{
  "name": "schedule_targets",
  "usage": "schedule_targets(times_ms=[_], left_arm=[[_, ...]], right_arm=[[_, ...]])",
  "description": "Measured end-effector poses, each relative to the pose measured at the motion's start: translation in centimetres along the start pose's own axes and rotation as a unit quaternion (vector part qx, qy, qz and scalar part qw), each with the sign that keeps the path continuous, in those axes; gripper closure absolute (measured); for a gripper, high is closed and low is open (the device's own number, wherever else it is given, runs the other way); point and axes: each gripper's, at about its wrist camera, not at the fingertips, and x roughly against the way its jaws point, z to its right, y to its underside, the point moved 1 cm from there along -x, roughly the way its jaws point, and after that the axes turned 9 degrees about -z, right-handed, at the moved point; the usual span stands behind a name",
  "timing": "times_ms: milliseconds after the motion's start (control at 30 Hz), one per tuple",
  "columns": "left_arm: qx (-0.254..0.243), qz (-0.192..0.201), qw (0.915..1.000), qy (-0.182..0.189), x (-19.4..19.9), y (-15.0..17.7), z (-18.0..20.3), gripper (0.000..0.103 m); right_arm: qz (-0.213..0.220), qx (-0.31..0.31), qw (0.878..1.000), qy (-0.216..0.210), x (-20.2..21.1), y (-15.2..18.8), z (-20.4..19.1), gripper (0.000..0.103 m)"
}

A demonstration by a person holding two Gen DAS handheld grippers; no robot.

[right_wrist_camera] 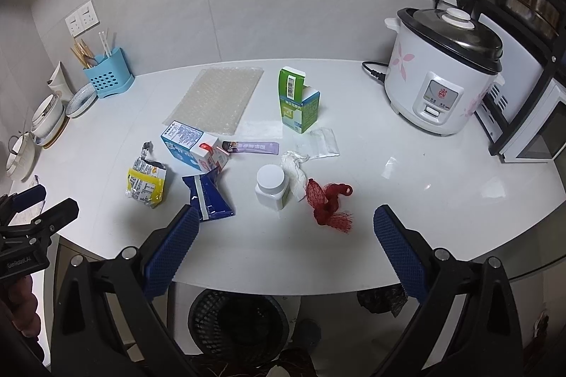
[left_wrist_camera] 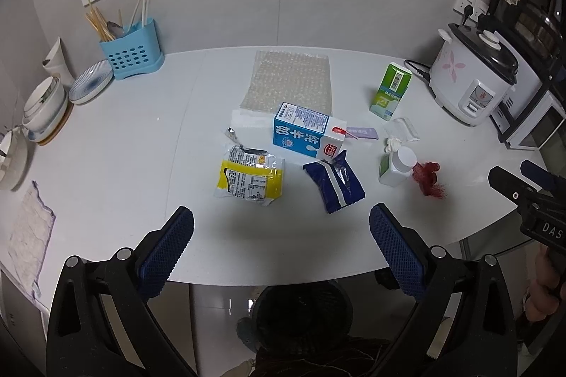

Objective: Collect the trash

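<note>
1. Blue-and-white milk carton point(left_wrist_camera: 307, 136), boxy card with Chinese print, lies mid-table.
2. Crinkled yellow wrapper point(left_wrist_camera: 249, 177) lies at its 7 o'clock.
3. Red mesh netting point(right_wrist_camera: 327, 205) touches nothing.
4. Left gripper point(left_wrist_camera: 281, 233) and right gripper point(right_wrist_camera: 286, 228) both gape, empty; "GenRobot.AI" is readable on the left one.

White table point(right_wrist_camera: 442, 186) with milk carton point(right_wrist_camera: 192, 145), wrappers, bottle point(right_wrist_camera: 270, 191), rice cooker point(right_wrist_camera: 442, 73).

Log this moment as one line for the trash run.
stage: before first pick | left hand-held gripper: open, empty | right hand-held gripper: open, empty | trash on table: nothing picked | bin: on floor below table edge
</note>
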Motion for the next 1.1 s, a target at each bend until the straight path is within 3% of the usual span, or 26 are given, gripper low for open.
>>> schedule_targets(times_ms=[1100], left_arm=[[-0.007, -0.004, 1.0000, 0.001, -0.09, 0.03, 0.26, 0.006]], right_arm=[[-0.002, -0.003, 1.000, 0.003, 0.01, -0.06, 0.31, 0.008]])
